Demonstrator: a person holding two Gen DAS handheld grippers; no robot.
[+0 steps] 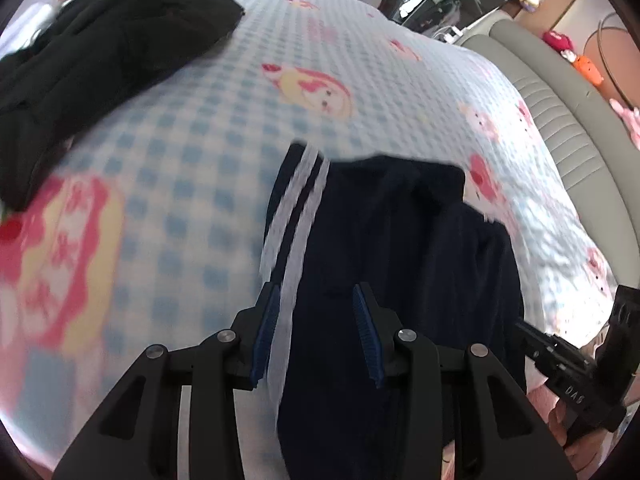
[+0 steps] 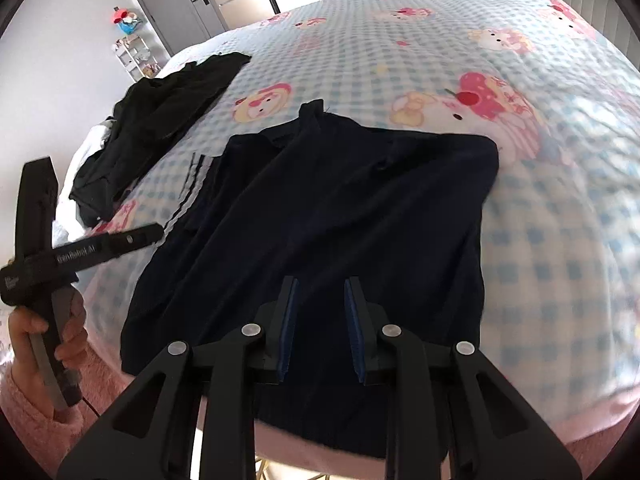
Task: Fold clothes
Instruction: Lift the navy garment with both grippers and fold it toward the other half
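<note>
- We see the navy garment (image 2: 320, 216) lying flat at frame centre on the checked bedspread (image 2: 540, 240); white stripes along its left edge
- Left claw (image 1: 316, 300) apart, nothing clamped; garment beneath it
- Right claw (image 2: 320, 292) narrowly apart, empty, above the garment's near hem
- Black clothes pile (image 2: 160, 120) upper left

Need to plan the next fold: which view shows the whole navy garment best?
The right wrist view: the navy garment lies spread on the bed, nearly all its outline visible. The left wrist view shows only its blurred striped side.
</note>
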